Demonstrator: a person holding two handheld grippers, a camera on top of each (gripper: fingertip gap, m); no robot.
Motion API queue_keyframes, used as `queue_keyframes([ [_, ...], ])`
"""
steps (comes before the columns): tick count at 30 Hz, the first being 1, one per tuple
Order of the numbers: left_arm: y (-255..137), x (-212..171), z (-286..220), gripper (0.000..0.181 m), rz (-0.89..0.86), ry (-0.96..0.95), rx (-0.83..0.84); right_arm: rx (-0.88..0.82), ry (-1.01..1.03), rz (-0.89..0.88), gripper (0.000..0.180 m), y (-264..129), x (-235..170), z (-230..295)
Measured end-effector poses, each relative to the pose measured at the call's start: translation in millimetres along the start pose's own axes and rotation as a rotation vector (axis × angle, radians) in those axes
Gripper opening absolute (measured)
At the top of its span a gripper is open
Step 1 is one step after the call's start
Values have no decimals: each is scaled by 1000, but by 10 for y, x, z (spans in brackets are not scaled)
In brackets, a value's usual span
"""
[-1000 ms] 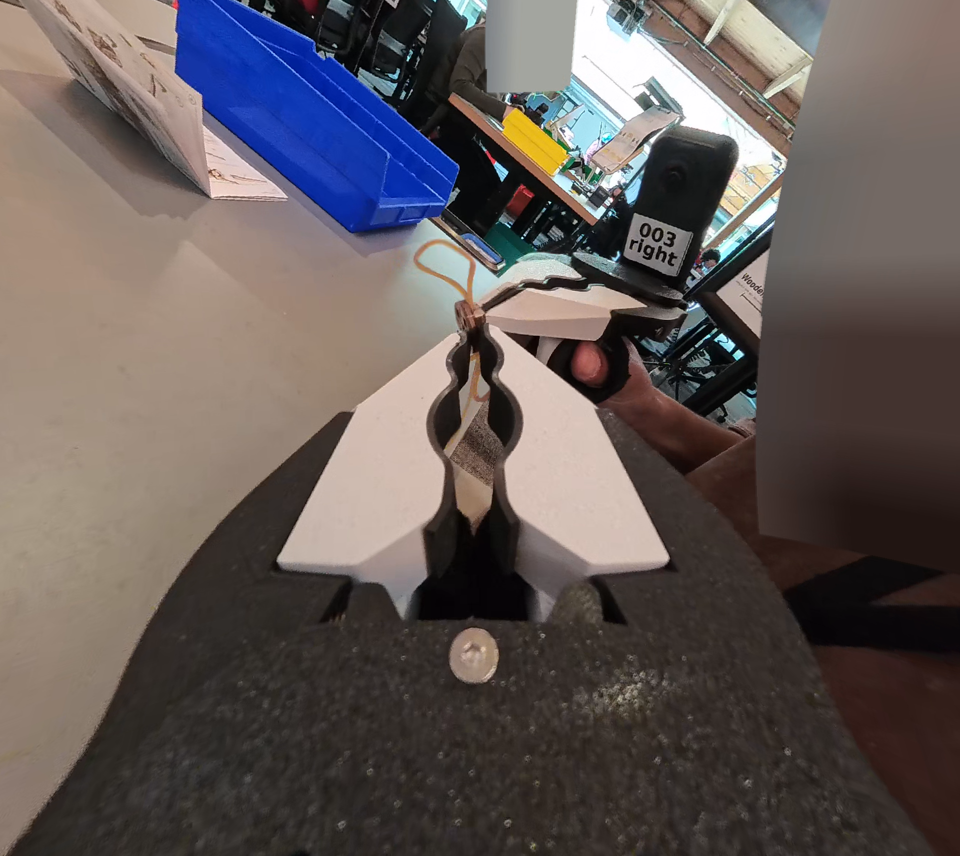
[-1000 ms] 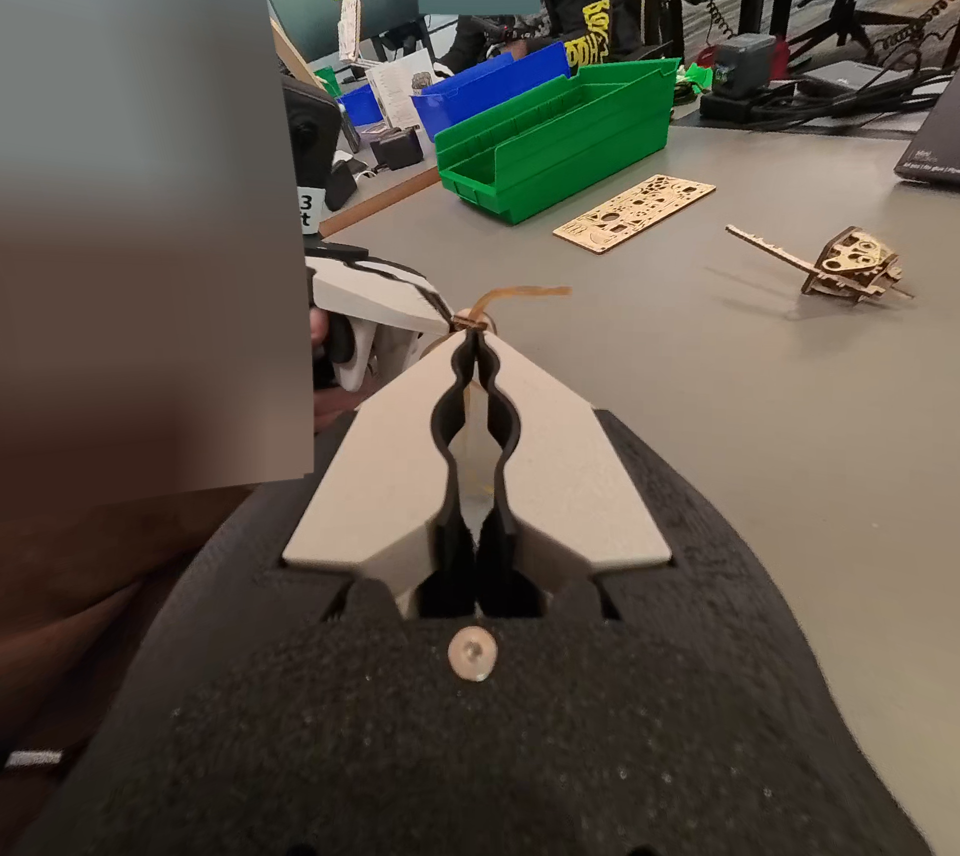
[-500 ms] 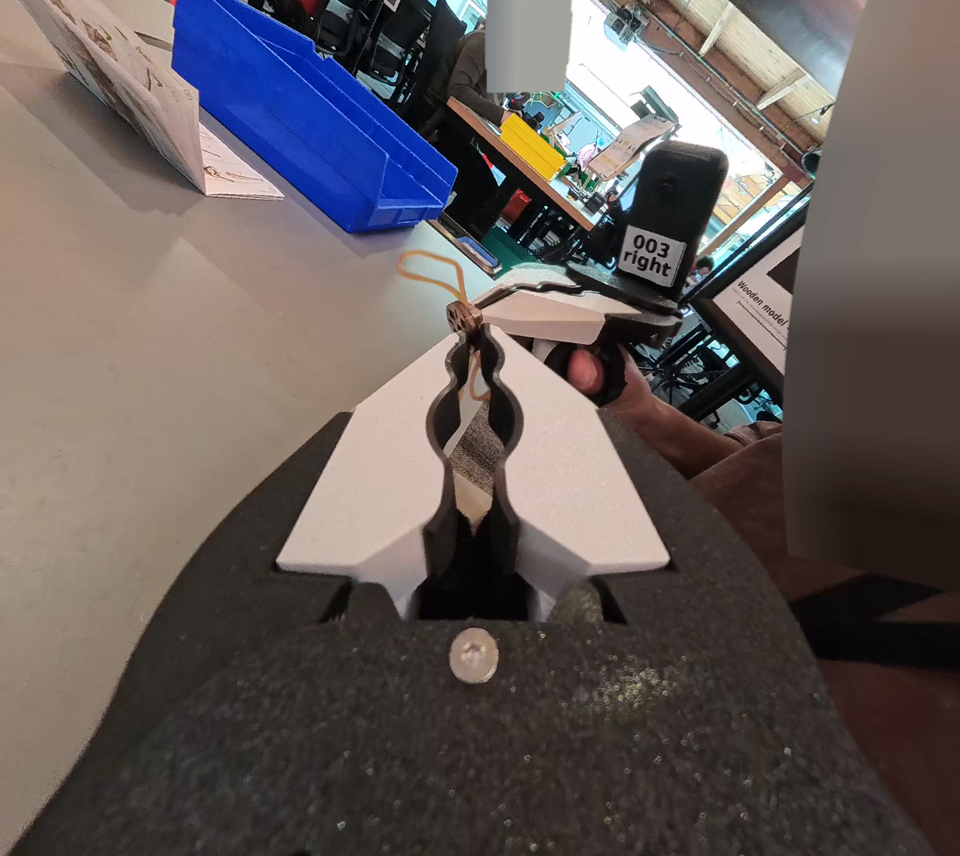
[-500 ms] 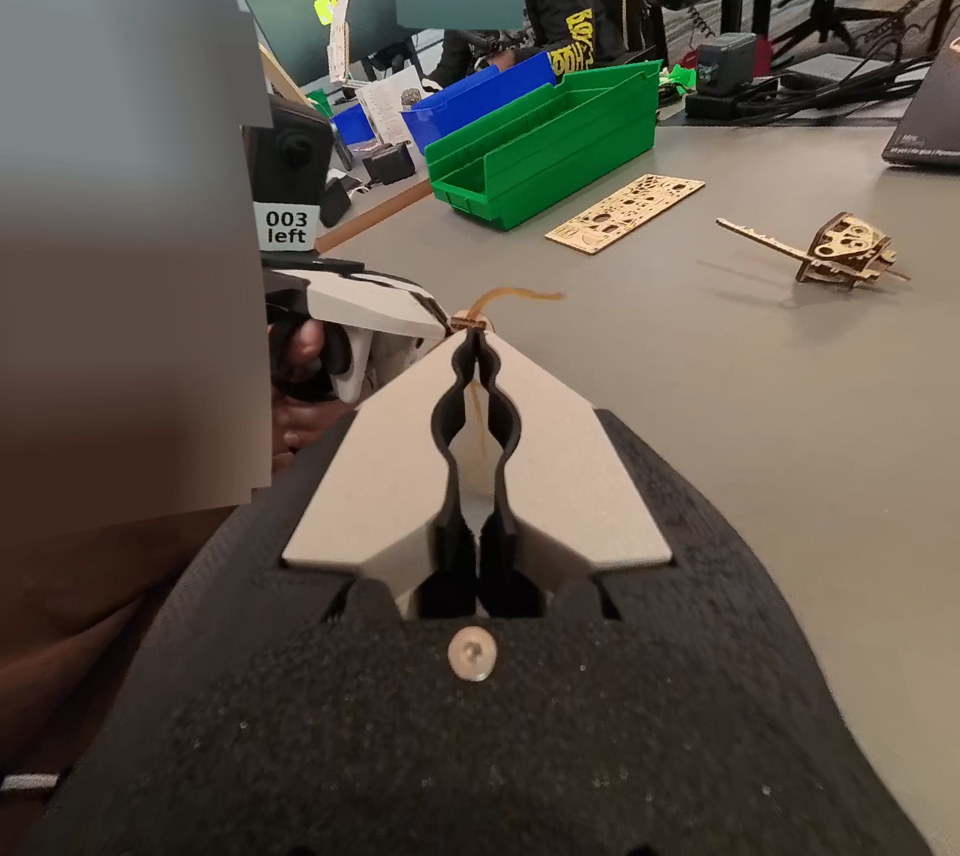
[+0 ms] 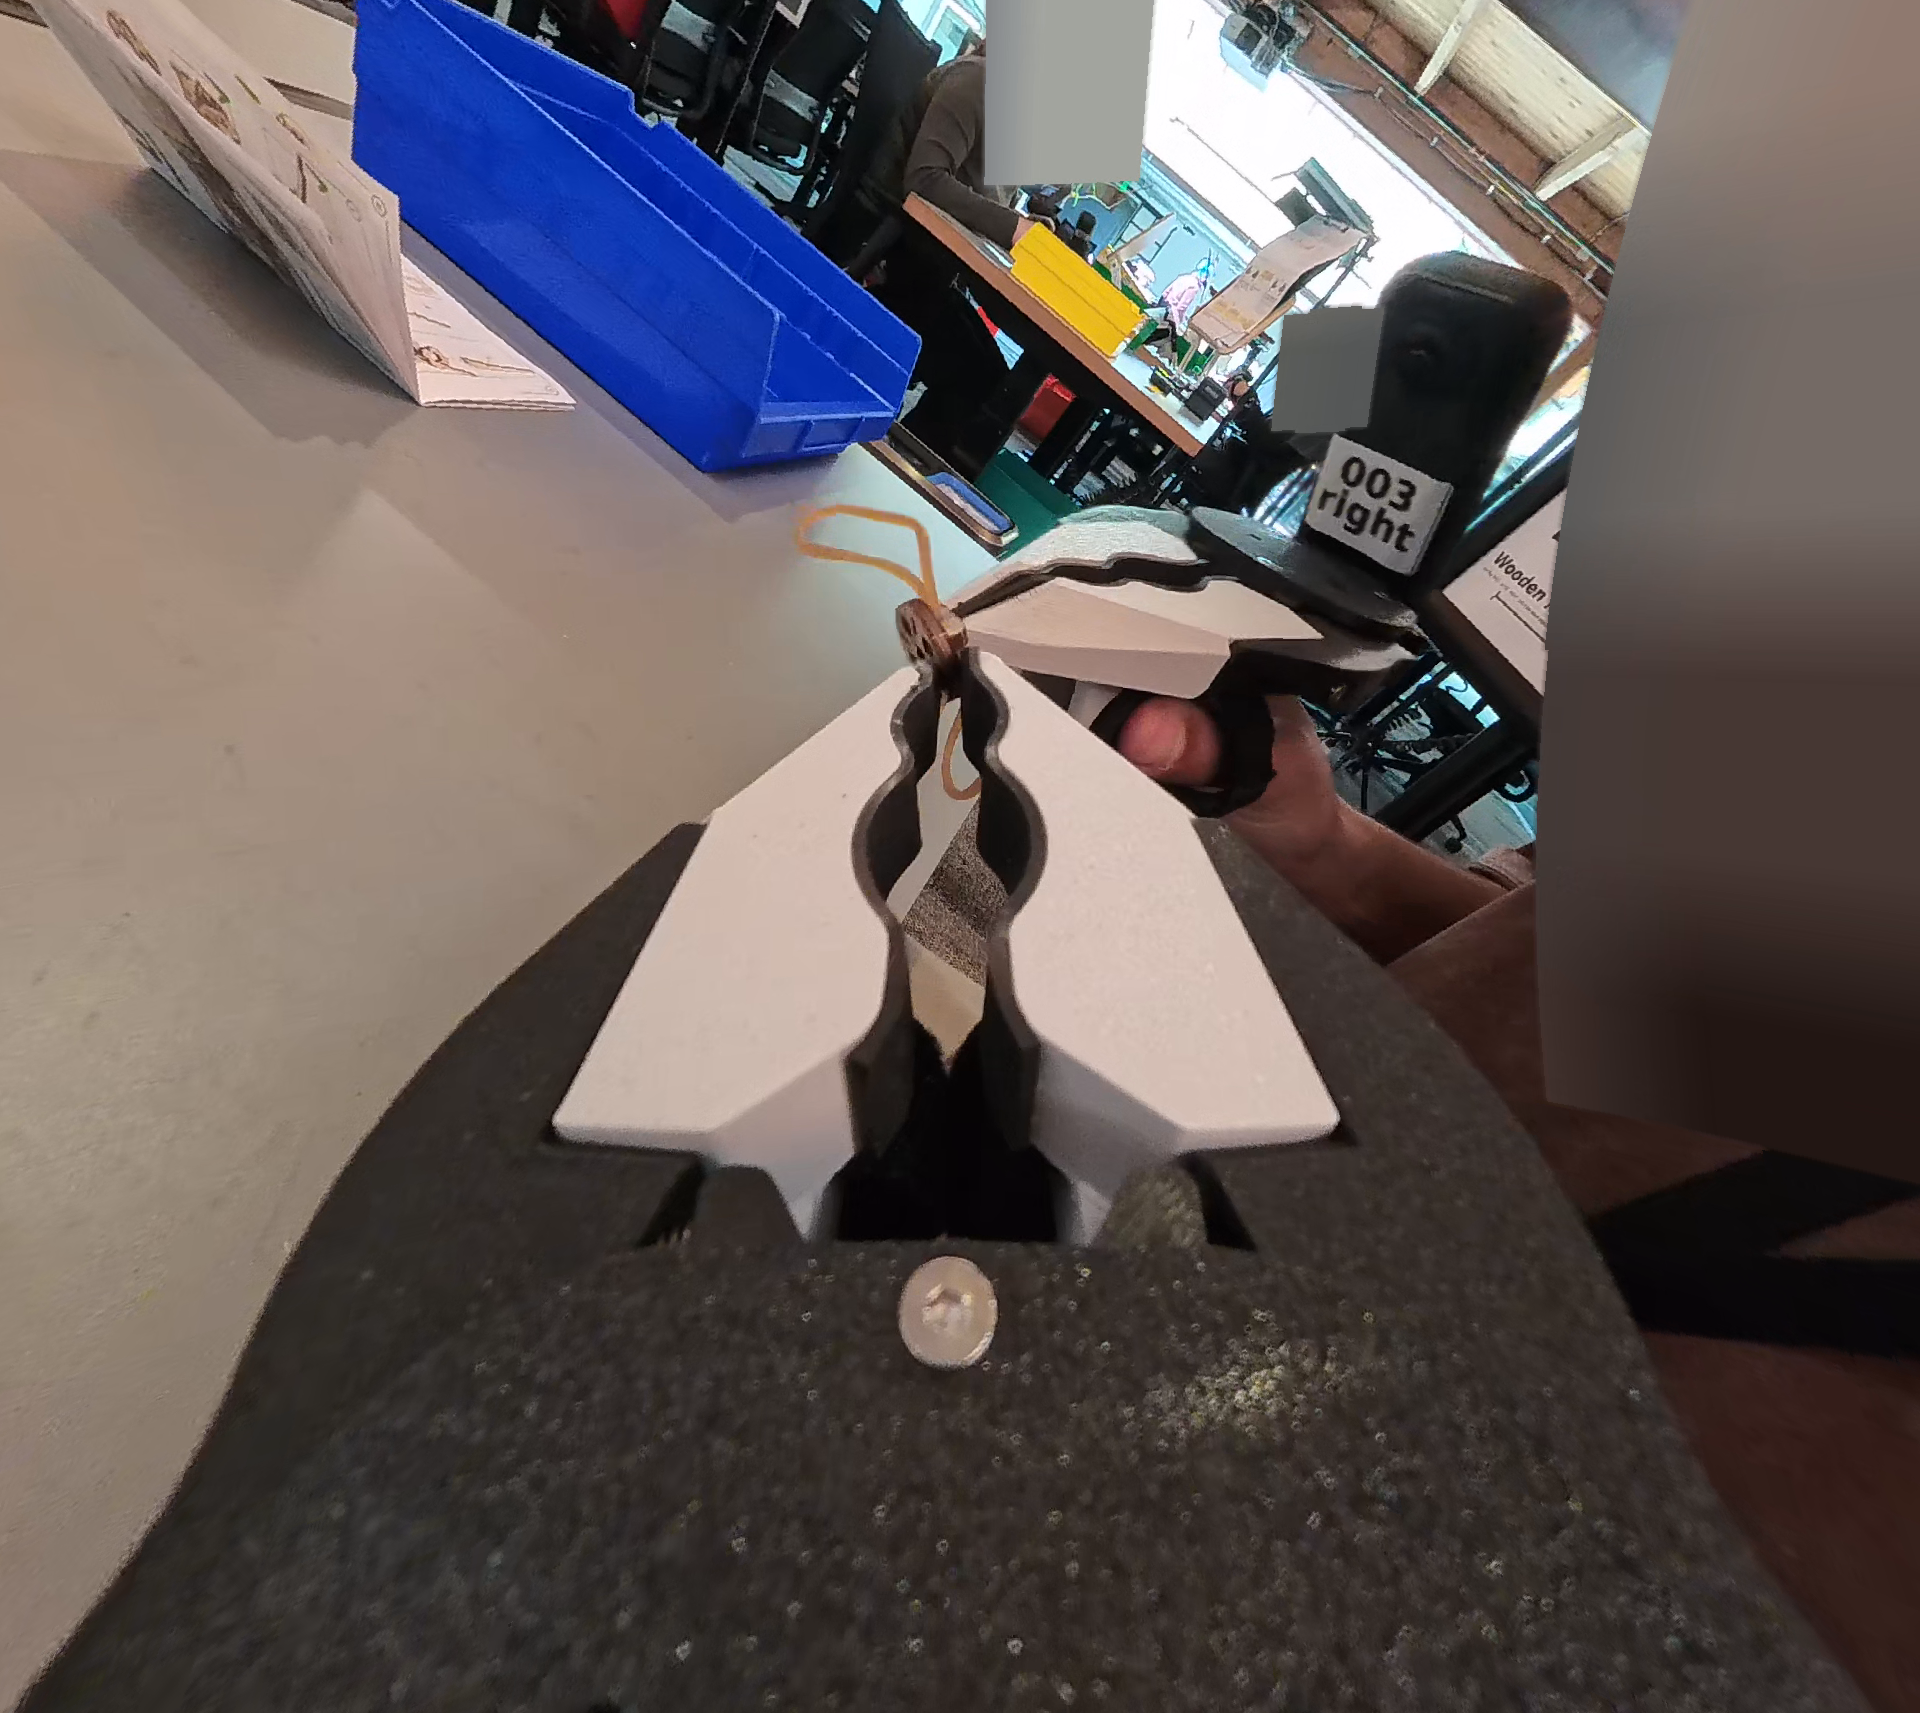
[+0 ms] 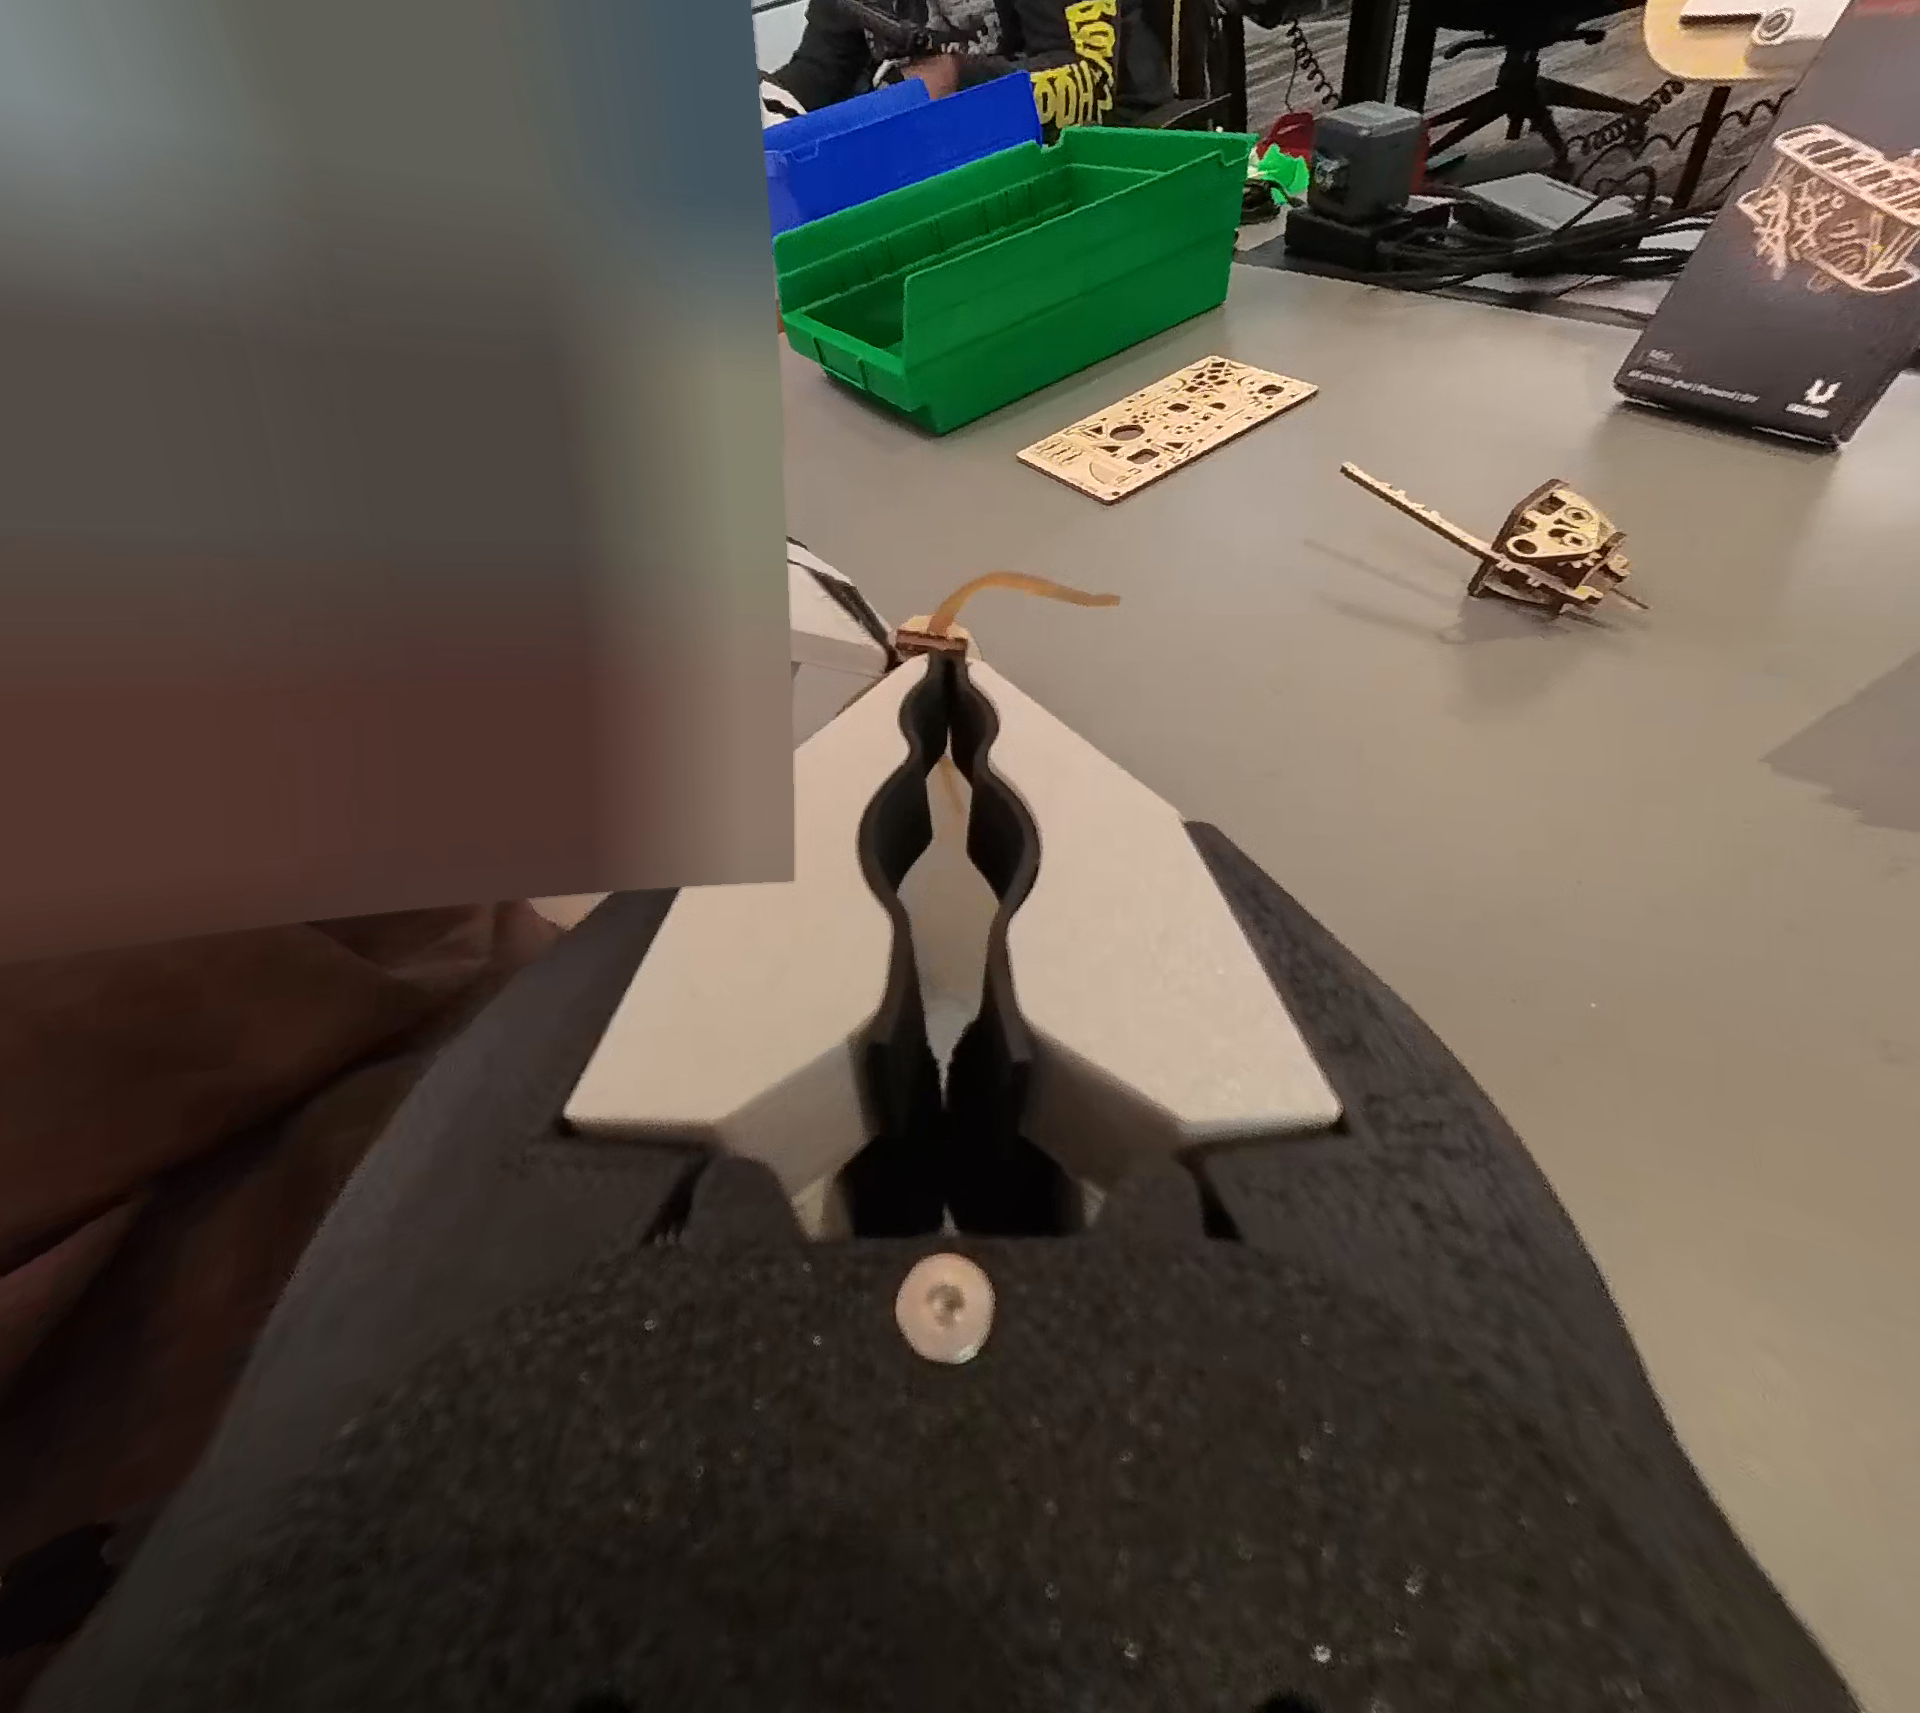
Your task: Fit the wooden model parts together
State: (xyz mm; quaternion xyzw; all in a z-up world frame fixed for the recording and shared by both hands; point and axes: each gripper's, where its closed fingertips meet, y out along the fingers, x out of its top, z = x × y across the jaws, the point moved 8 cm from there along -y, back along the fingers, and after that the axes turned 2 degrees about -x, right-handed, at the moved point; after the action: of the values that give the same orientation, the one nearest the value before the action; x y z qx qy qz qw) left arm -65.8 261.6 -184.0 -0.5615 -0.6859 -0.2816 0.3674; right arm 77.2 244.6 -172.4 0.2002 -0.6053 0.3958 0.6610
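A small round wooden part [image 5: 928, 630] with an orange rubber band [image 5: 862, 543] threaded through it is held in the air above the grey table [image 5: 260, 676]. My left gripper [image 5: 940, 671] is shut on the part at its tips. My right gripper [image 5: 977, 619] comes in from the right, shut, with its tips meeting the same part. In the right wrist view the part [image 6: 932, 633] sits at the tips of my right gripper [image 6: 935, 664], and the band [image 6: 1023, 591] curls off to the right. The left gripper [image 6: 831, 624] is mostly hidden there.
A blue bin [image 5: 623, 250] and a folded instruction booklet [image 5: 260, 157] lie at the far left. A green bin [image 6: 997, 281], a flat wooden parts sheet [image 6: 1169, 425], a partly built wooden model [image 6: 1548, 557] and a black box [image 6: 1808, 250] are on the right. Less than 4 cm separates the two grippers' tips.
Both grippers stay shut, tip to tip, on the small part. The right gripper has turned slightly, and the rubber band loop has shifted a little.
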Motion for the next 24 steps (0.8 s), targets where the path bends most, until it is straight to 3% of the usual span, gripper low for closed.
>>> queue_keyframes([
  [16,-16,-5,57,0,5,-28,33,32,43,16,0,35,-32,-29],
  [24,-11,-9,51,1,7,-47,-28,51,11,-10,0,23,-30,-41],
])
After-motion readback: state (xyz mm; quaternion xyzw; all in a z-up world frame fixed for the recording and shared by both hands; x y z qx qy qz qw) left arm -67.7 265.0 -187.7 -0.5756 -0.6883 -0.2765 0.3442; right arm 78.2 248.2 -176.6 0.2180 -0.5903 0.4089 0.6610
